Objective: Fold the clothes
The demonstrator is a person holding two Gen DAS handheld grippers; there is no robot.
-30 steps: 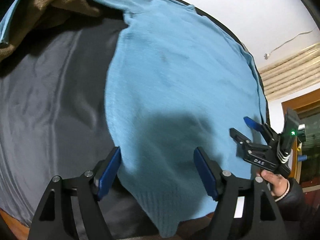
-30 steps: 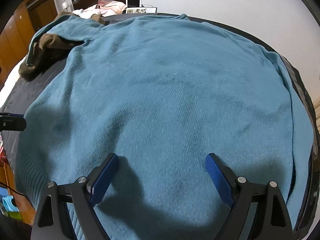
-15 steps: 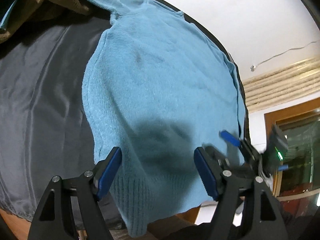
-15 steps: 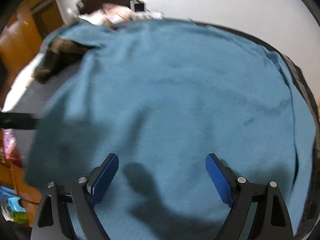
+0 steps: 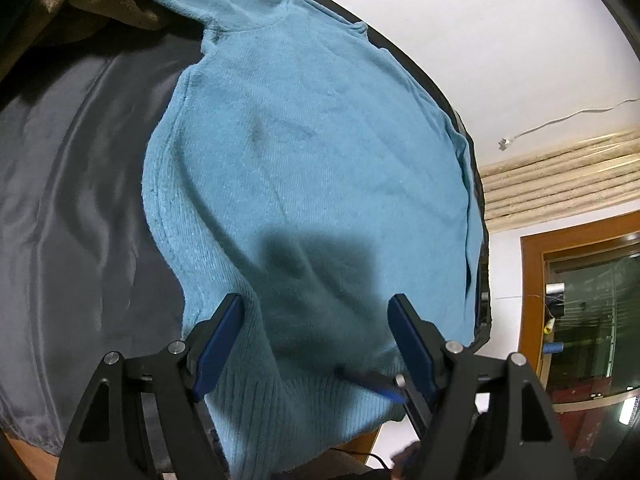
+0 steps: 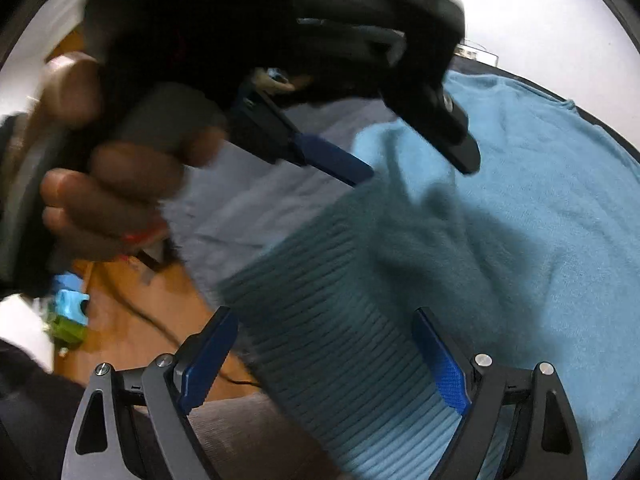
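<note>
Sweater hem lies between both wide-open, empty grippers, left and right

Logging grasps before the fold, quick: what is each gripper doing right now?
Left gripper: open, holding nothing, above the blue sweater.
Right gripper: open, holding nothing, its jaws either side of the sweater's ribbed hem.
</note>
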